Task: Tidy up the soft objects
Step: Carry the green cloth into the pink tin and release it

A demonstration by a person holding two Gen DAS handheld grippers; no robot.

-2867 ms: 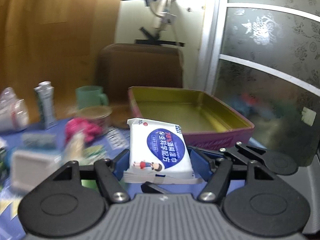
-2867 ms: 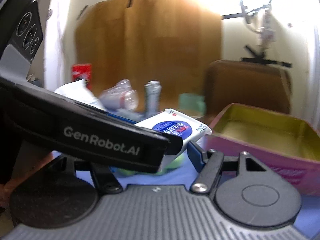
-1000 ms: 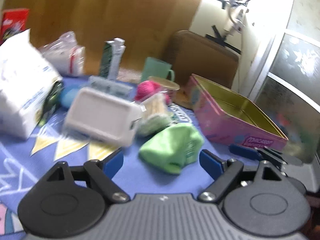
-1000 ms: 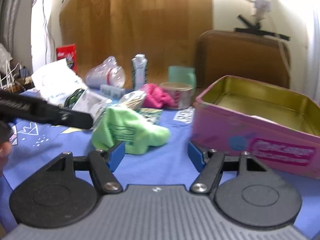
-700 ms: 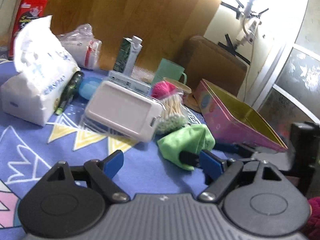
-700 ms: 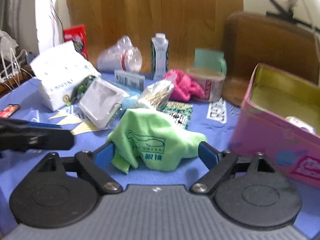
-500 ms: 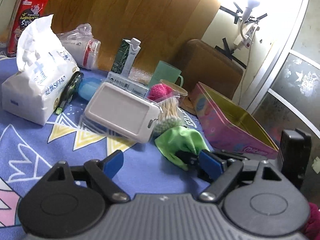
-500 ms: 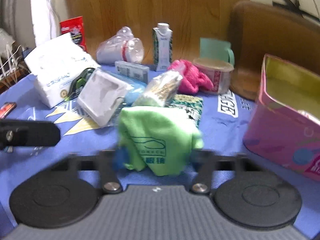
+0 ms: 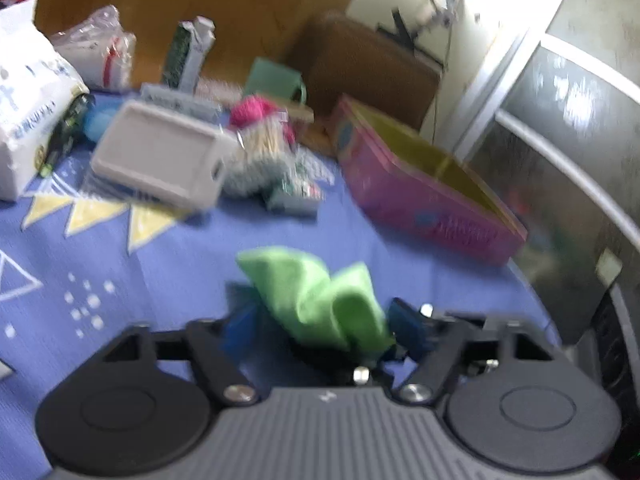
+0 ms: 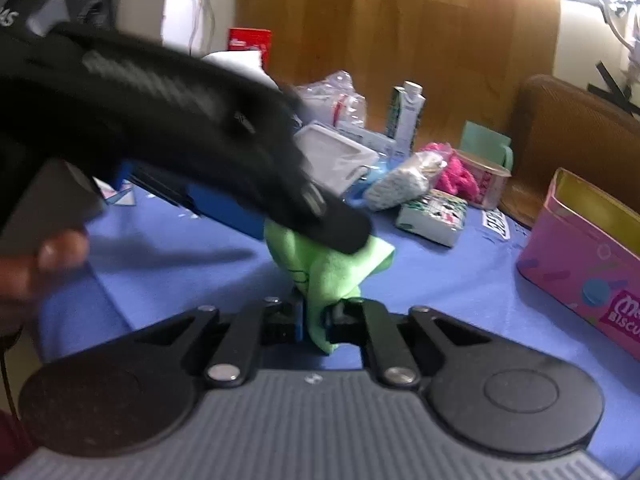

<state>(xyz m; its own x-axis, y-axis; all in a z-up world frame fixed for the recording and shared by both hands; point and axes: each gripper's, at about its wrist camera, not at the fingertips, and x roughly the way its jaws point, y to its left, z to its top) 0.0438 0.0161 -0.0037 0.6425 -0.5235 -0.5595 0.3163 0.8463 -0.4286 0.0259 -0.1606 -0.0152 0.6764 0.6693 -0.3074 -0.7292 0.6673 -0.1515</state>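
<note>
Blue patterned cloth (image 9: 168, 264) covers the table, with a brown wooden panel (image 10: 440, 40) rising behind it; both views are smeared by motion, the left wrist view more heavily. A crumpled bright green soft cloth (image 9: 320, 300) is seen near the front of the table, lifted into a peak. The right gripper (image 10: 316, 322) is clamped tight on a lower fold of it, so that only a thin strip of green shows between the blue pads. The left gripper (image 9: 324, 326) is placed around the same cloth with its jaws closing; the cloth lies between them, but whether the blue pads (image 9: 408, 328) already press on it cannot be told through the blur. In the right wrist view the left gripper's dark body crosses the upper left and hides the top of the cloth, and a blurred hand (image 10: 36, 264) is cut off at the left edge. A pink rectangular tin with a yellow interior (image 10: 592, 264) stands well apart to the right, partly cropped, its floor hidden. Behind are a white plastic case (image 9: 160, 160), a pink fluffy item (image 10: 456, 172), a bag of cotton swabs (image 10: 404, 180), a small carton (image 10: 408, 114) and a white tissue pack (image 9: 24, 120), their print unreadable.
</note>
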